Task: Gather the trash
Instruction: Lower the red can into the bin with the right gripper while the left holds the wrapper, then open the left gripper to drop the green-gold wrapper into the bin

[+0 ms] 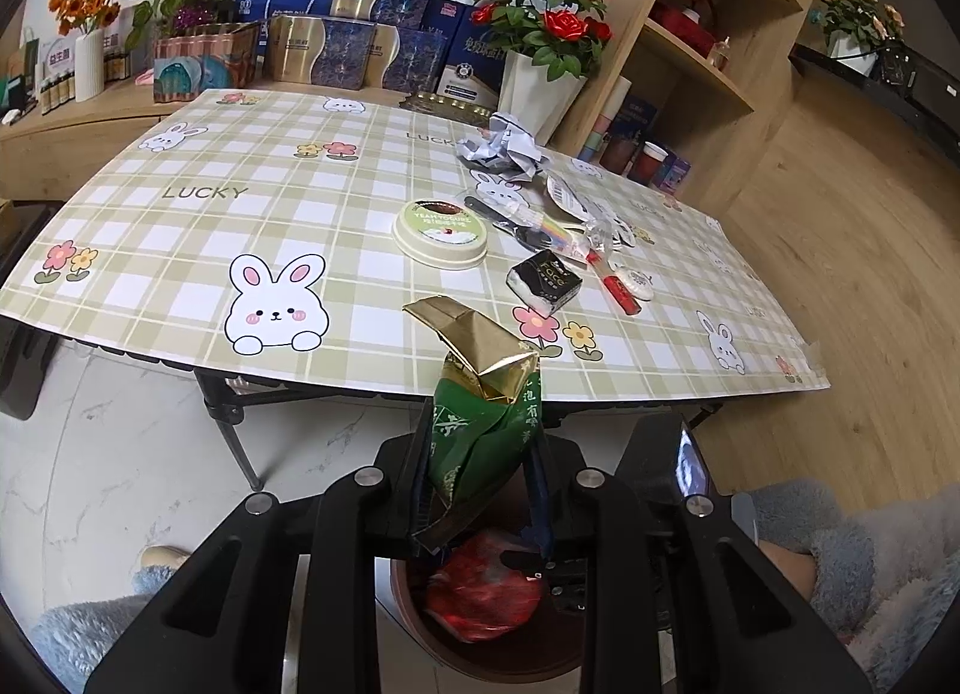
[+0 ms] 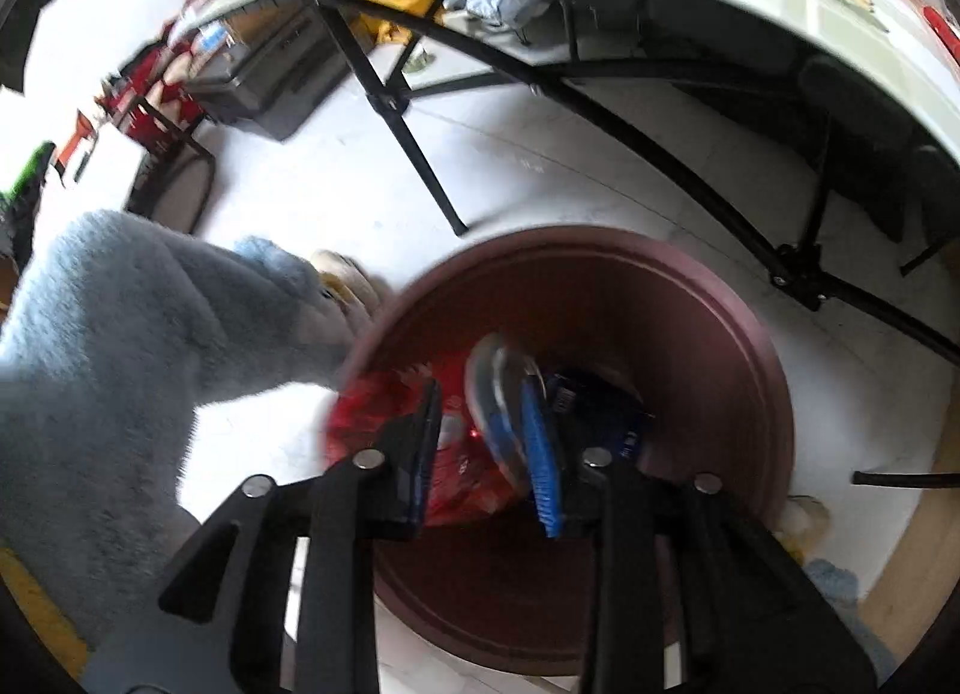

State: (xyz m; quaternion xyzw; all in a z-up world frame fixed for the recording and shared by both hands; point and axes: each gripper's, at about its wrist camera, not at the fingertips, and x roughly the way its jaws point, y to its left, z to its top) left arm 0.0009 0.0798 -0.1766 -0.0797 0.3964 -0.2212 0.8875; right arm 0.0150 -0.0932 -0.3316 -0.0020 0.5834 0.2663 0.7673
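Observation:
My left gripper (image 1: 480, 424) is shut on a green-and-gold packet (image 1: 480, 370), held upright just in front of the table's near edge and above a brown bin (image 1: 420, 622). In the right wrist view my right gripper (image 2: 480, 394) points down into the same bin (image 2: 660, 322). Its jaws stand apart, and a blurred white-and-blue oval piece (image 2: 498, 394) leans on the right blue pad (image 2: 540, 454), clear of the left finger. A red wrapper (image 2: 372, 412) and a dark blue packet (image 2: 606, 406) lie inside the bin.
On the checked tablecloth (image 1: 180, 250) lie a yogurt cup (image 1: 441, 232), crumpled paper (image 1: 501, 147), a wrapped spoon (image 1: 522, 226), a black pack (image 1: 543, 280) and a red tube (image 1: 618, 289). Black table legs (image 2: 414, 141) stand behind the bin. A person's fluffy blue clothing (image 2: 120, 334) is at its left.

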